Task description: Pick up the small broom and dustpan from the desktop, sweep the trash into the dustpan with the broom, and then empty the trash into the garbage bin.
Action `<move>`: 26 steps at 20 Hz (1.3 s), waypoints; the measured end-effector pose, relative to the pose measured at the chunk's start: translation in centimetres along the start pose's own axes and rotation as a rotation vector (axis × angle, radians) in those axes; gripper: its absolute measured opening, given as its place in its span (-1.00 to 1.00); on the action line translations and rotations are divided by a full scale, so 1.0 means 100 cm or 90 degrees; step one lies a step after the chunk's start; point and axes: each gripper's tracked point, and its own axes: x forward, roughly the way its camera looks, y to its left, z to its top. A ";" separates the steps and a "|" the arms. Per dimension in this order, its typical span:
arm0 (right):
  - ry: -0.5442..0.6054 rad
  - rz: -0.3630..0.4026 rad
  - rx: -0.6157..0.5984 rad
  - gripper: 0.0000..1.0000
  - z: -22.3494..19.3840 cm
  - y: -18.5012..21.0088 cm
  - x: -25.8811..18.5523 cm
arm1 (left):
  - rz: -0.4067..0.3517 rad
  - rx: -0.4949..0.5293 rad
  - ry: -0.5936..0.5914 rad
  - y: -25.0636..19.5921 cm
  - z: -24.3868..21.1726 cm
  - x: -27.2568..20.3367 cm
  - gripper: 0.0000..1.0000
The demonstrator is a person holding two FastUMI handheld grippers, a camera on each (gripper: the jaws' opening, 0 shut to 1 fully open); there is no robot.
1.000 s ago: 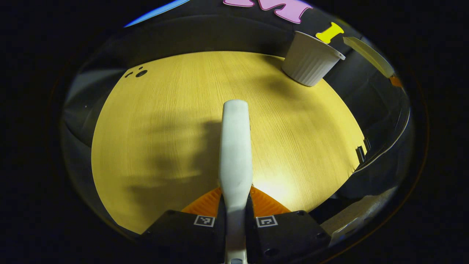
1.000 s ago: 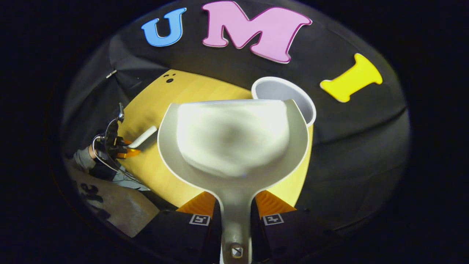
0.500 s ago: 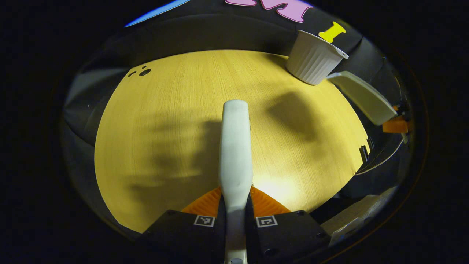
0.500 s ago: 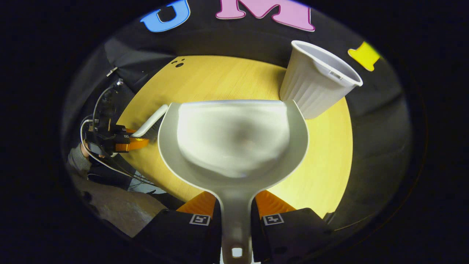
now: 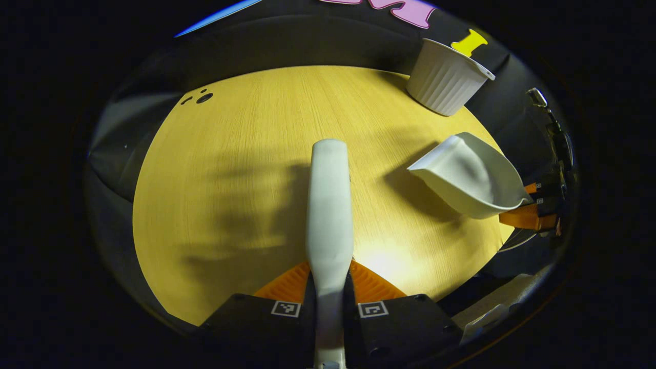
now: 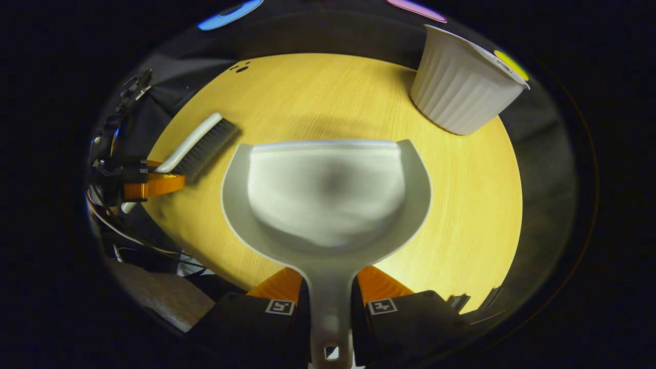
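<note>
yellow wood-grain desktop [image 5: 230, 195] spreads under us, with black cloth behind it. our left gripper [image 5: 329, 287] has both fingers pressed on the handle of the small broom [image 5: 329, 205], so the brush runs straight ahead of us; in the right gripper view the broom's dark bristles [image 6: 205, 148] point down at the wood on the left, a pose that suits sweeping. our right gripper [image 6: 328, 297] is closed the same way on the stem of the dustpan [image 6: 325, 200], which we hold with its mouth facing away from us. from the left gripper view the dustpan [image 5: 466, 177] hangs tilted above the right side of the desktop, its shadow beneath it. the ribbed white garbage bin [image 6: 461, 87] stands upright at the far right edge, near the pan's lip. we can make out no trash on the wood or in the pan, so this could be before sweeping or after emptying.
</note>
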 end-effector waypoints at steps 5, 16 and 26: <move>0.001 -0.003 0.033 -0.26 -0.007 0.001 0.005 | 0.034 0.005 0.026 0.005 -0.010 -0.001 -0.48; 0.012 -0.026 0.044 -0.22 -0.016 -0.001 0.013 | 0.097 0.029 0.054 0.021 -0.024 0.011 -0.43; -0.007 0.000 0.069 -0.14 -0.020 0.003 -0.012 | 0.111 0.035 0.030 0.020 -0.023 -0.013 -0.37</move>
